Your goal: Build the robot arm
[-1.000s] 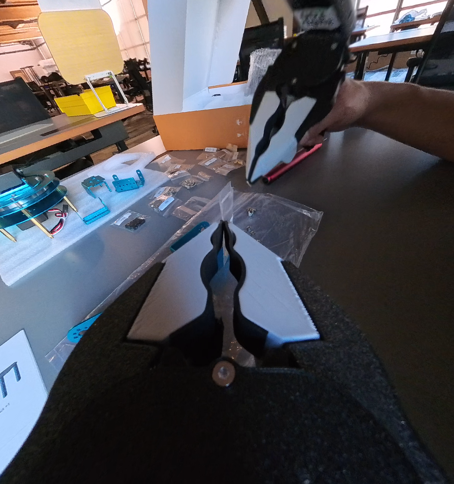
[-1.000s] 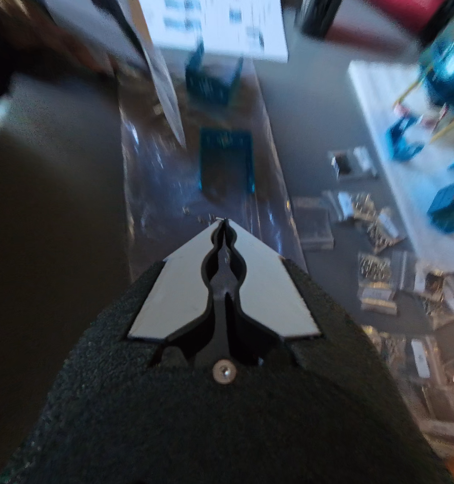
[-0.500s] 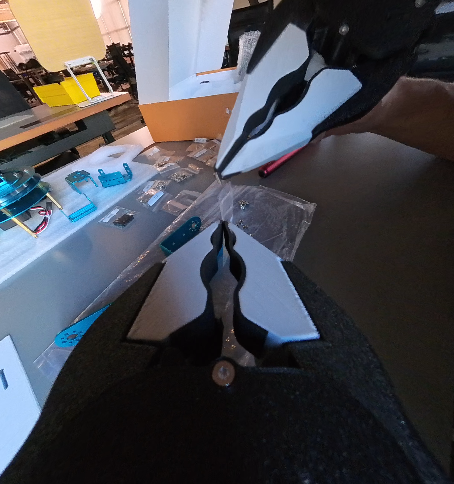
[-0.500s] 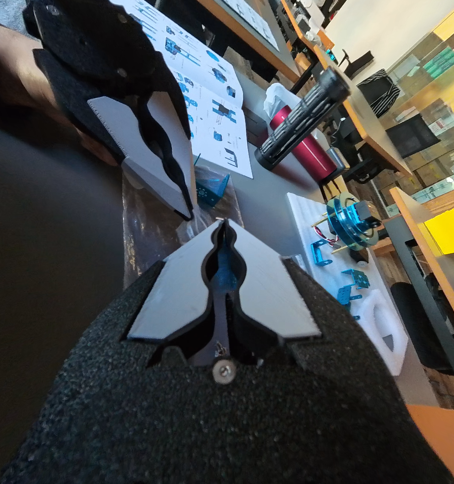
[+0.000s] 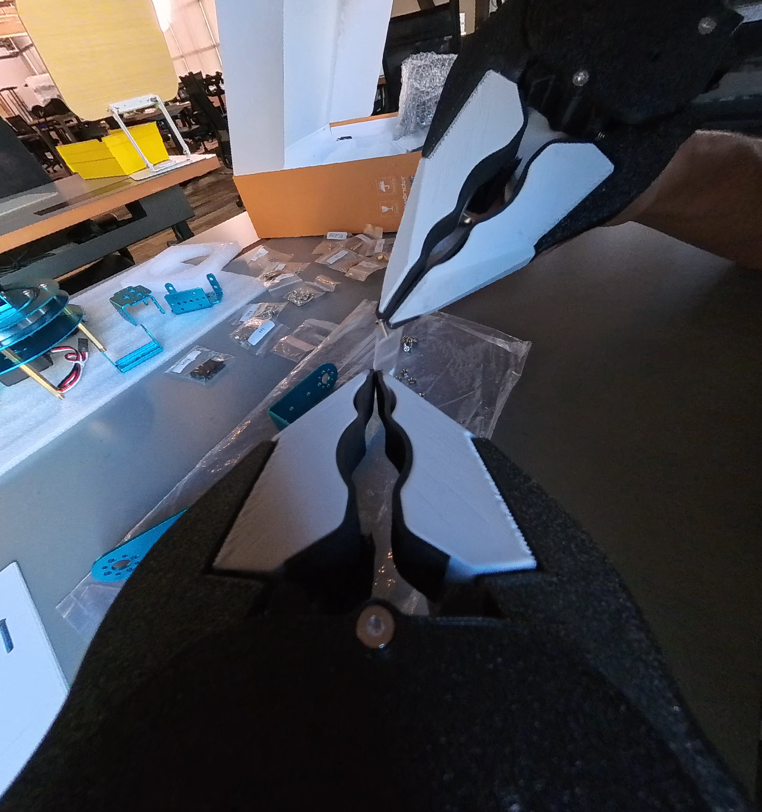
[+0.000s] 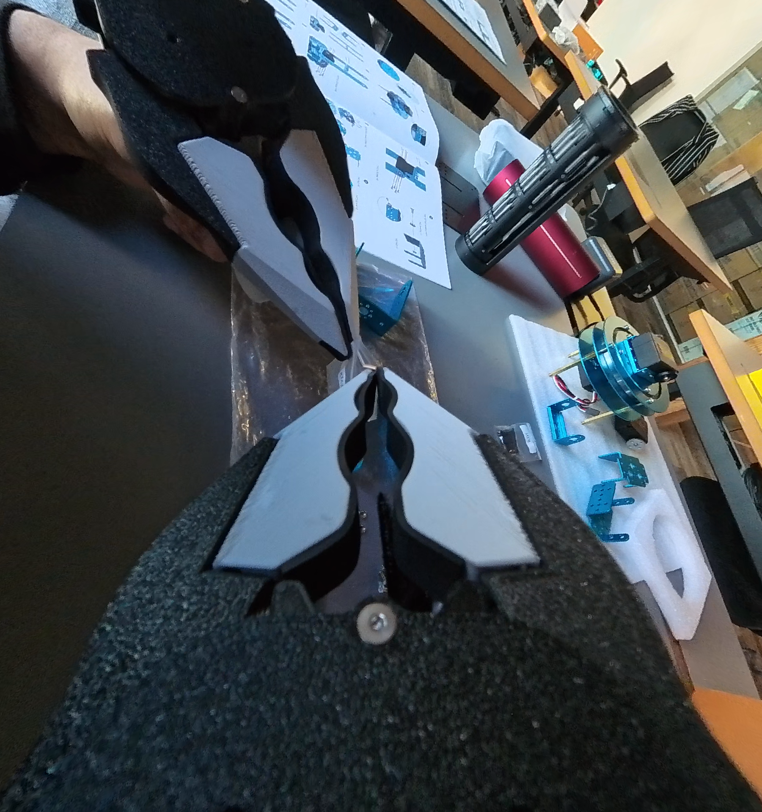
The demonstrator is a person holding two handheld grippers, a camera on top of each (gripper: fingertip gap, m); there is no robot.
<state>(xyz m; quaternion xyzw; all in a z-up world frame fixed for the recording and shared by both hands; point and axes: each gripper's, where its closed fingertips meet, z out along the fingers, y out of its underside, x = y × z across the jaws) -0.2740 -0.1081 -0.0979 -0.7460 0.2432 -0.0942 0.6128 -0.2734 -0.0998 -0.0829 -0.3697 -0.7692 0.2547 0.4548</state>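
My left gripper [image 5: 375,374] is shut on the edge of a small clear bag [image 5: 383,351] that stands up from its tips. It hovers over a large clear plastic bag [image 5: 467,369] lying on the dark table, with loose screws and a blue metal bracket [image 5: 304,397] on it. My right gripper [image 5: 385,318] comes in from the upper right, shut on a tiny screw [image 5: 382,328] just above the small bag's top. In the right wrist view my right gripper [image 6: 377,371] nearly meets the left gripper [image 6: 346,353], with the screw [image 6: 367,366] between them.
An orange and white cardboard box [image 5: 326,197] stands at the back. Several small hardware bags [image 5: 300,294] lie before it. A white foam sheet [image 5: 40,417] bears blue brackets [image 5: 192,299] and a blue disc assembly [image 5: 14,325]. An instruction sheet [image 6: 396,175] and a red cylinder [image 6: 555,255] lie beyond. My left and right fingertips are right by each other. The left tips stand about 10 cm off the blue metal bracket [image 5: 304,397].
My right gripper has swung down from high at the back to the left gripper's tips, with the screw in it. The left gripper has stayed shut on the small bag.
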